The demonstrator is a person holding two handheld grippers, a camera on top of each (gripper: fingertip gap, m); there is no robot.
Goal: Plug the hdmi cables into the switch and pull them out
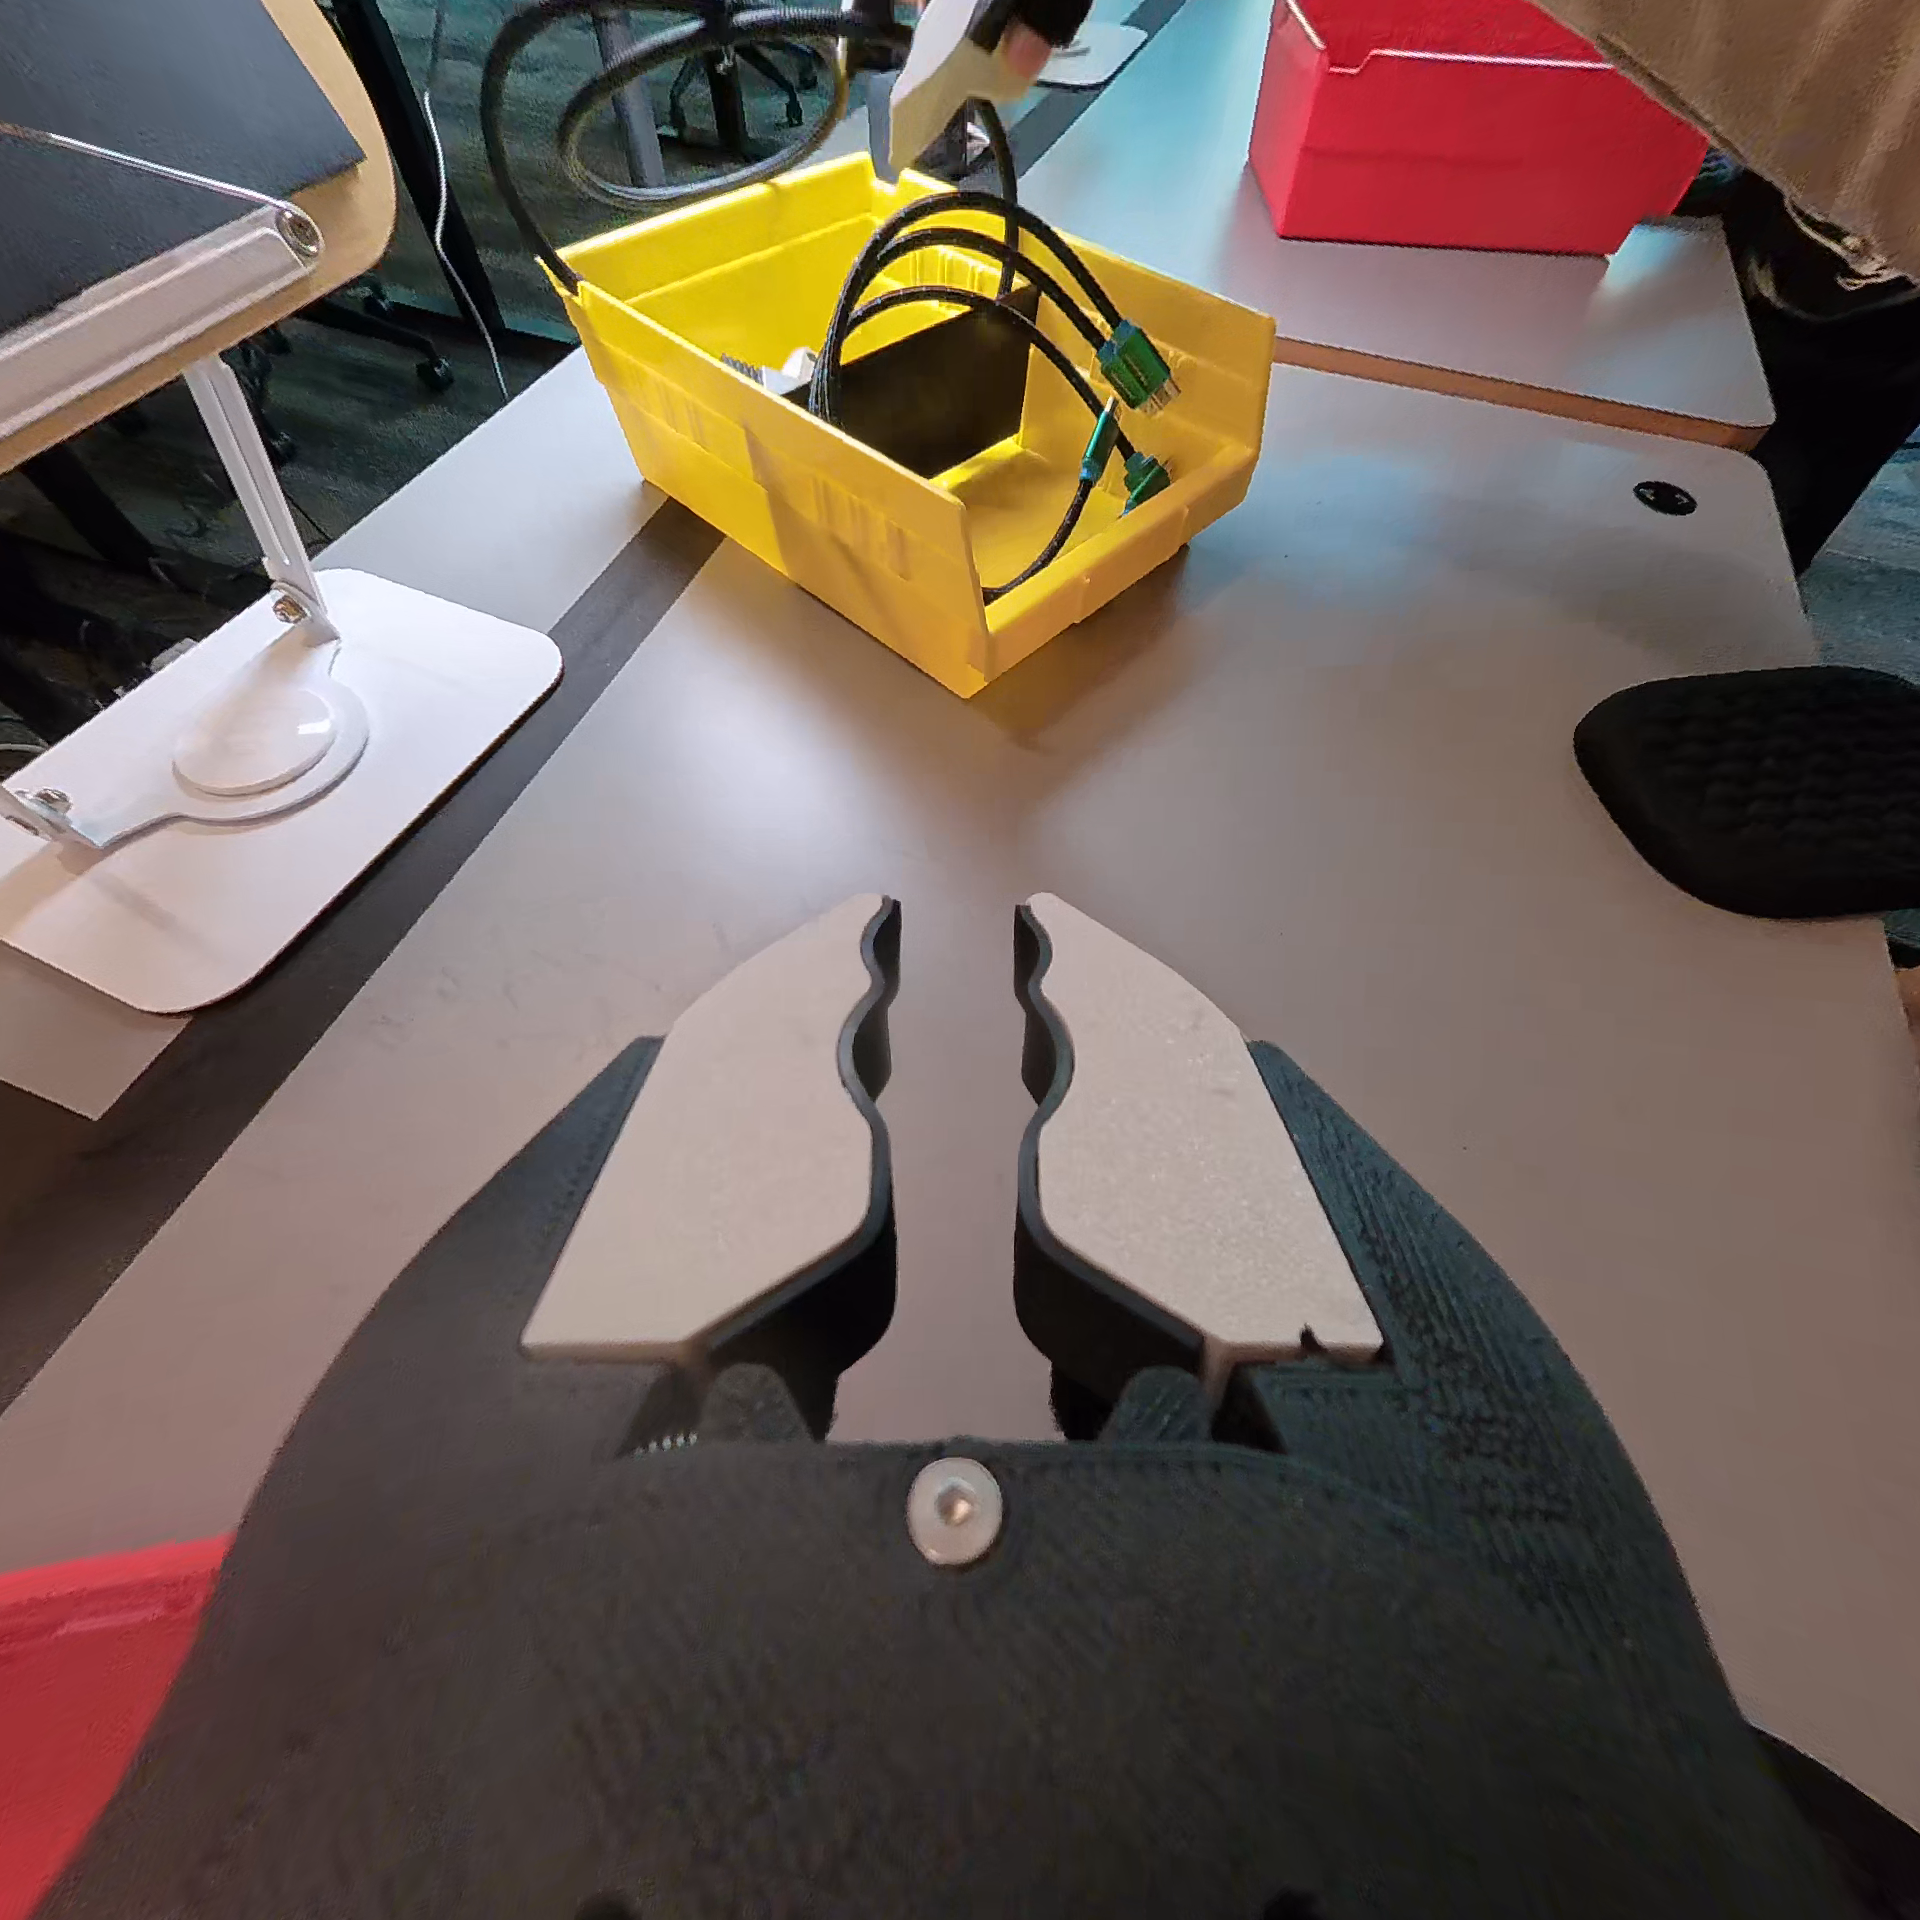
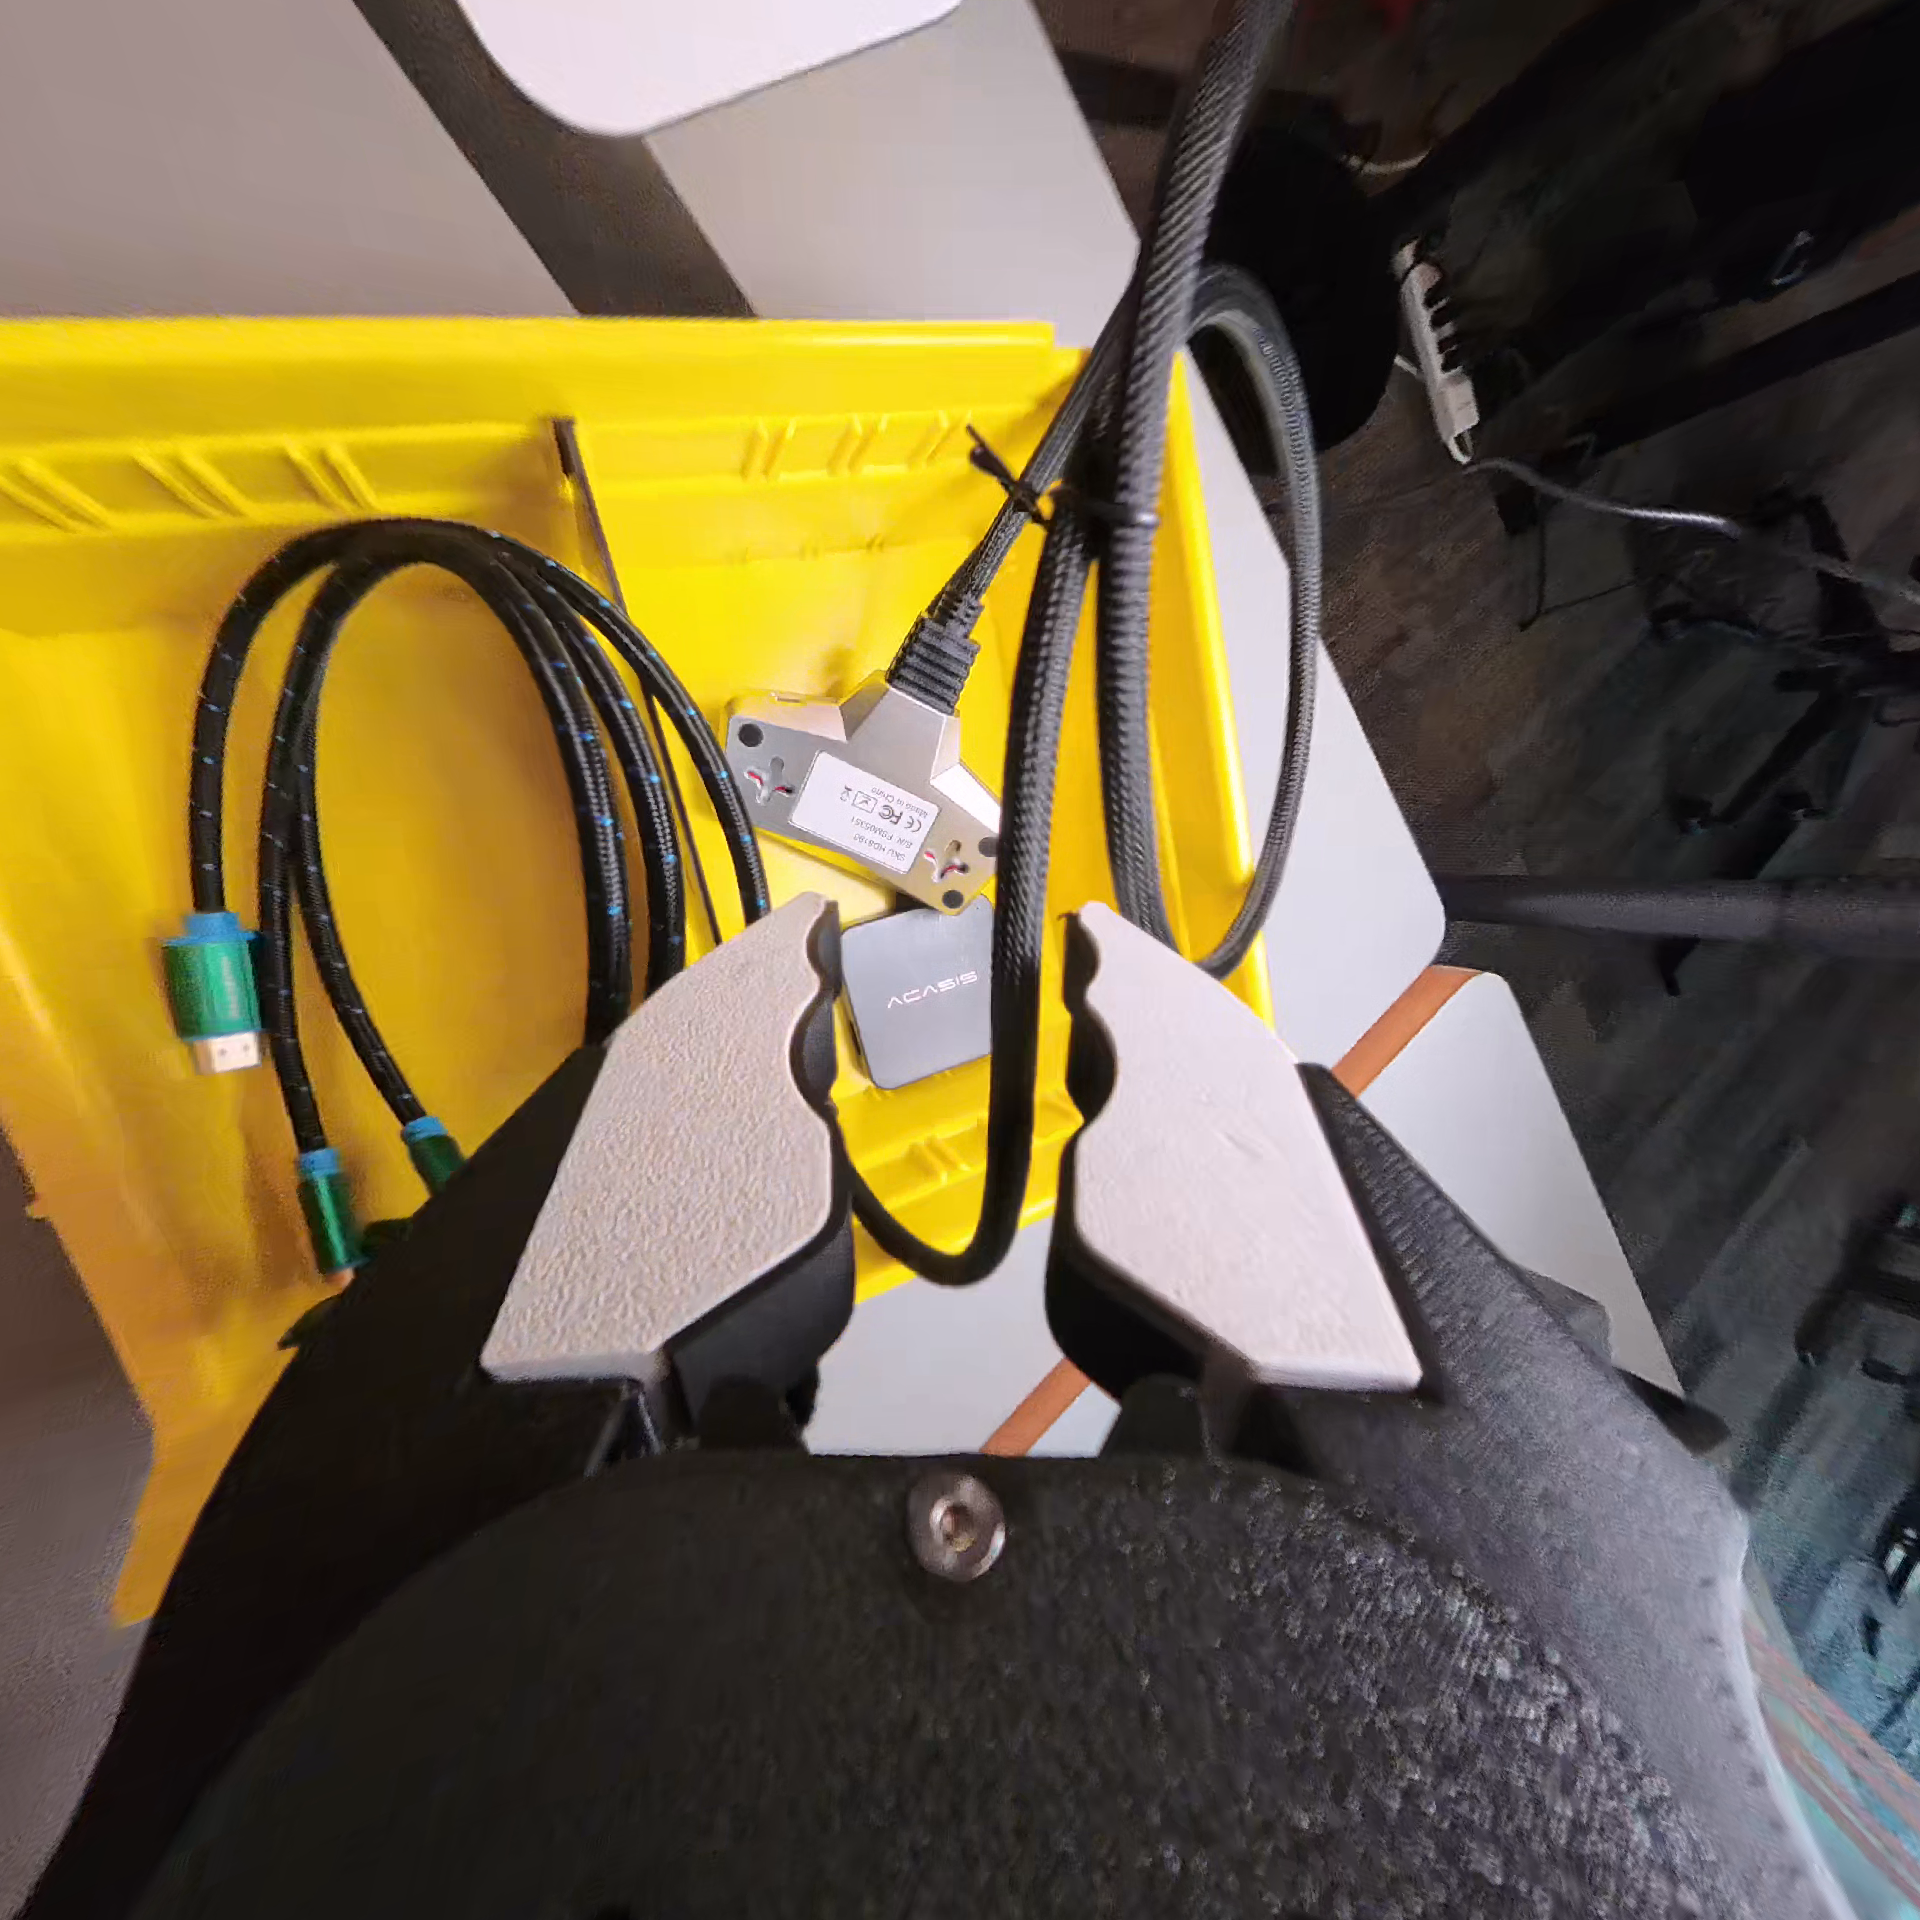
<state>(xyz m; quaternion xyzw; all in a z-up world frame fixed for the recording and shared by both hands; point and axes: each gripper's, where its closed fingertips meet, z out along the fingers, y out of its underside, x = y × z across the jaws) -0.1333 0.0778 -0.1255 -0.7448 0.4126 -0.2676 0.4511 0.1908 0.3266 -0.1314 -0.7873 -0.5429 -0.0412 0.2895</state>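
A yellow bin (image 1: 831, 499) stands on the grey table. It holds braided black HDMI cables with green plugs (image 1: 1138, 364), also seen in the right wrist view (image 2: 213, 987). A silver switch (image 2: 862, 800) lies underside up in the bin, with a thick black cable (image 2: 1023, 935) running from it. A dark grey square device (image 2: 914, 997) lies beside it. My right gripper (image 2: 951, 920) is open just above the bin, with the thick cable and grey device between its fingers, untouched. It also shows in the left wrist view (image 1: 935, 94). My left gripper (image 1: 954, 909) is open and empty over the table, short of the bin.
A black box (image 1: 935, 395) sits in the bin. A white stand base (image 1: 281, 769) is on the left, a red box (image 1: 1455, 125) at the back right, and a black padded chair part (image 1: 1766, 790) at the right table edge. A person's sleeve (image 1: 1766, 104) is at top right. My right fingertips sit around 40 cm from my left ones.
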